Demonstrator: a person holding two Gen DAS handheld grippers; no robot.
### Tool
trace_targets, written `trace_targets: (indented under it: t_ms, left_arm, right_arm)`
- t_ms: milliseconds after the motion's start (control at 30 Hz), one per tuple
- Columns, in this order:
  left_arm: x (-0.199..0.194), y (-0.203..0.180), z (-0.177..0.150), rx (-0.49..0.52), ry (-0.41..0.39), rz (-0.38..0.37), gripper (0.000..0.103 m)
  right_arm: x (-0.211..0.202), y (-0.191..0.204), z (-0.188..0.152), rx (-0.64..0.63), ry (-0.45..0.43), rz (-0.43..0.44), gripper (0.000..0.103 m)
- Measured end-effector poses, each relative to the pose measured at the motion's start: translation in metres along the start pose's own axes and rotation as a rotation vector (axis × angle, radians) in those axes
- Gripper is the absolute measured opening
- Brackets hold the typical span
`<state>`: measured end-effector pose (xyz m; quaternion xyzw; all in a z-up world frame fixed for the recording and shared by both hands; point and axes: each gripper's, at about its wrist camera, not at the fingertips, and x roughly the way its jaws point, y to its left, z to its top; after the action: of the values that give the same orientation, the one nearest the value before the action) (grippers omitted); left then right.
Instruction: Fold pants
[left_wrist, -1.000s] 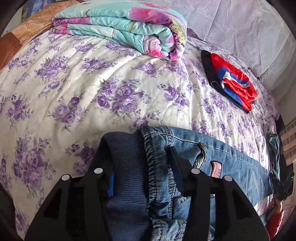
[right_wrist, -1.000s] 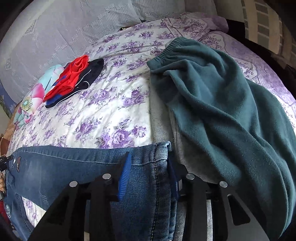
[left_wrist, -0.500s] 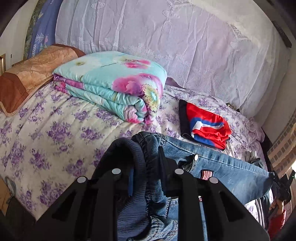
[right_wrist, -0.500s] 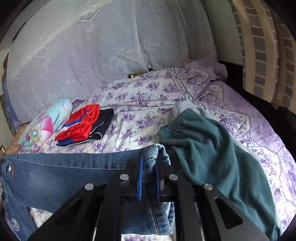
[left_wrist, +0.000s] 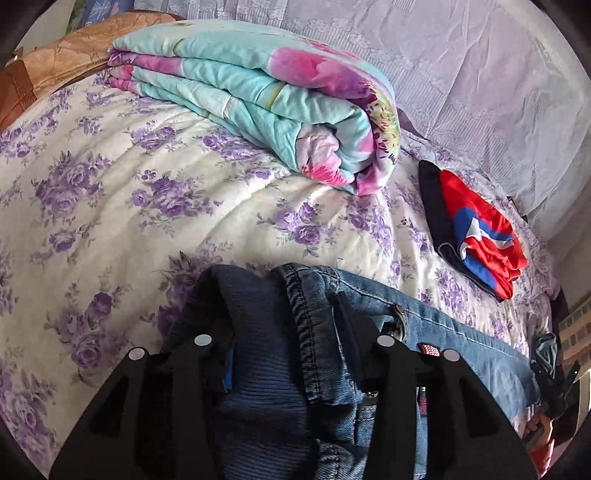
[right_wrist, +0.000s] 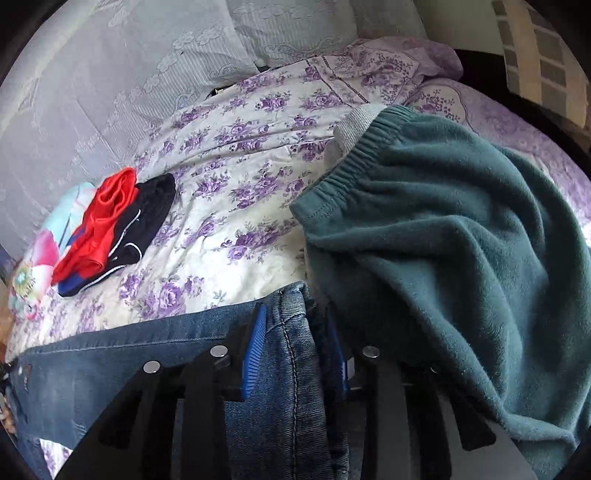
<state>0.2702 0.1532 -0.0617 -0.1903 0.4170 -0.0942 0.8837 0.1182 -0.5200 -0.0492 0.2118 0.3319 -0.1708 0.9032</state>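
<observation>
Blue jeans (left_wrist: 454, 328) stretch across the near part of a flowered bed. My left gripper (left_wrist: 284, 325) is shut on the jeans' waistband, where a dark ribbed band (left_wrist: 255, 332) folds over beside the denim. My right gripper (right_wrist: 295, 325) is shut on the jeans' (right_wrist: 122, 362) leg hem at the other end. The fabric hangs taut between the two grippers, low over the bedspread (left_wrist: 122, 206).
A folded turquoise and pink quilt (left_wrist: 266, 92) lies at the back. A folded red, blue and black garment (left_wrist: 476, 229) lies beyond the jeans. Dark green fleece pants (right_wrist: 461, 251) lie crumpled right beside my right gripper. Pale pillows (right_wrist: 122, 74) line the headboard.
Both grippers rose with the jeans half a second ago and have now come back down close to the bedspread, still gripping the same ends.
</observation>
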Motion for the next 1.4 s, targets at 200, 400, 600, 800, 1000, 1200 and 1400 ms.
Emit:
trace_targets:
  t_ms: [200, 400, 600, 800, 1000, 1200, 1400]
  left_arm:
    - [-0.088, -0.01, -0.019, 0.091, -0.275, -0.093, 0.088]
    - [-0.116, -0.008, -0.054, 0.118, -0.205, -0.222, 0.089]
    - [-0.071, 0.008, -0.072, 0.084, -0.003, -0.073, 0.089]
    - [-0.076, 0.012, -0.076, 0.073, -0.022, -0.084, 0.089]
    - [-0.091, 0.023, -0.077, 0.001, -0.061, -0.143, 0.089]
    - [-0.114, 0.031, -0.099, -0.015, -0.104, -0.184, 0.089]
    - [-0.135, 0.041, -0.119, -0.031, -0.137, -0.191, 0.089]
  right_arm:
    - [-0.065, 0.037, -0.013, -0.187, -0.143, -0.052, 0.053]
    - [-0.013, 0.037, -0.047, -0.286, 0.121, -0.078, 0.069]
    - [-0.021, 0.047, -0.051, -0.345, 0.122, -0.149, 0.071]
    - [-0.139, 0.019, -0.075, -0.262, 0.037, -0.037, 0.073]
    - [-0.252, -0.031, -0.148, -0.198, 0.037, 0.003, 0.076]
    - [-0.294, -0.066, -0.209, -0.06, 0.07, 0.071, 0.076]
    - [-0.297, -0.059, -0.236, -0.1, 0.092, 0.117, 0.076]
